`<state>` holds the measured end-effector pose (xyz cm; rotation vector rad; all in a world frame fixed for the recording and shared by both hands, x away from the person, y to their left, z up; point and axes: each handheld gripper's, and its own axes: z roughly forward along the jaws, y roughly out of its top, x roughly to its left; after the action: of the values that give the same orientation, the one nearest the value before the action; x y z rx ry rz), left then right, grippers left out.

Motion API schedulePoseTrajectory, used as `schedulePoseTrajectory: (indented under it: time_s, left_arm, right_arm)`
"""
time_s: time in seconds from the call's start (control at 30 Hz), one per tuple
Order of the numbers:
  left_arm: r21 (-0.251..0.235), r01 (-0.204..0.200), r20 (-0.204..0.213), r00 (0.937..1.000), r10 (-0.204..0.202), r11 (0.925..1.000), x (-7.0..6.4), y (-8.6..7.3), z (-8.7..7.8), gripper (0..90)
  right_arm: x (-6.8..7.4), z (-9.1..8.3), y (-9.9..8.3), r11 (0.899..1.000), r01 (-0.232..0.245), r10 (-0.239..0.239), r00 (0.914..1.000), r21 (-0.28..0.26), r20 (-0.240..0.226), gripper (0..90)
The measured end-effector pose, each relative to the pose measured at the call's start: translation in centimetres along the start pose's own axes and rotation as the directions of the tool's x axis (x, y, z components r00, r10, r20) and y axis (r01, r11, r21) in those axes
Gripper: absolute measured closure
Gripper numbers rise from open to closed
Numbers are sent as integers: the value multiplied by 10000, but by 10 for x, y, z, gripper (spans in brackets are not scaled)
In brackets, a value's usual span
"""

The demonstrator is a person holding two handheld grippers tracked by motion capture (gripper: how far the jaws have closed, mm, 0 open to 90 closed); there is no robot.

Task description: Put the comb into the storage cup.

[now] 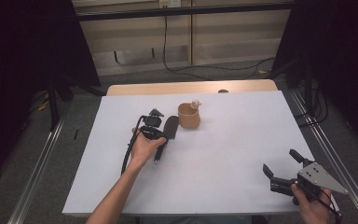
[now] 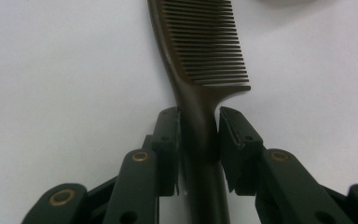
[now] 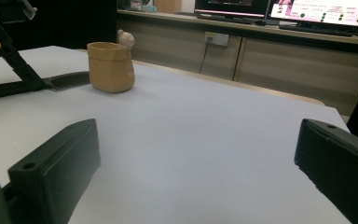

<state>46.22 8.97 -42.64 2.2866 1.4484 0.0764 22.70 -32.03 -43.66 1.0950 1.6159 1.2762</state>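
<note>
High view: comb [image 1: 170, 127] is seen lying flat on the white table [image 1: 223, 154], just ahead of the left gripper [image 1: 161, 135]; a tan cup [image 1: 189, 115] stands just beyond its toothed end.
Left gripper view: comb handle [image 2: 200, 140] is bracketed by both jaws at the neck below the teeth, contact close or touching; a firm clamp cannot be told.
Handling: comb is judged light, stiff, smooth plastic, likely to slip or pivot; the neck is the best hold.
Right gripper view: right gripper [image 3: 200, 177] is held with jaws wide apart, nothing between them, the cup well ahead.
</note>
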Motion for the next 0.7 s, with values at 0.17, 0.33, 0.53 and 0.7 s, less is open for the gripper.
schedulePoseTrajectory:
  time_s: [0.17,0.33,0.53,0.7]
  left_arm:
    - [91,35,15,10000,-36,10000,0,1,0,697]
    - [7,153,-139,9998,-153,9999,1,1,0,708]
    - [-4,356,-197,9992,-356,9994,6,2,-1,726]
    - [53,389,-44,9992,-389,9992,9,3,-1,727]
  right_arm:
    - [0,0,0,10000,15,-15,10000,17,-34,0]
    - [0,0,0,10000,18,-18,10000,24,-31,0]
    - [0,0,0,10000,7,-7,10000,28,-29,0]
    - [0,0,0,10000,5,-5,10000,23,-8,0]
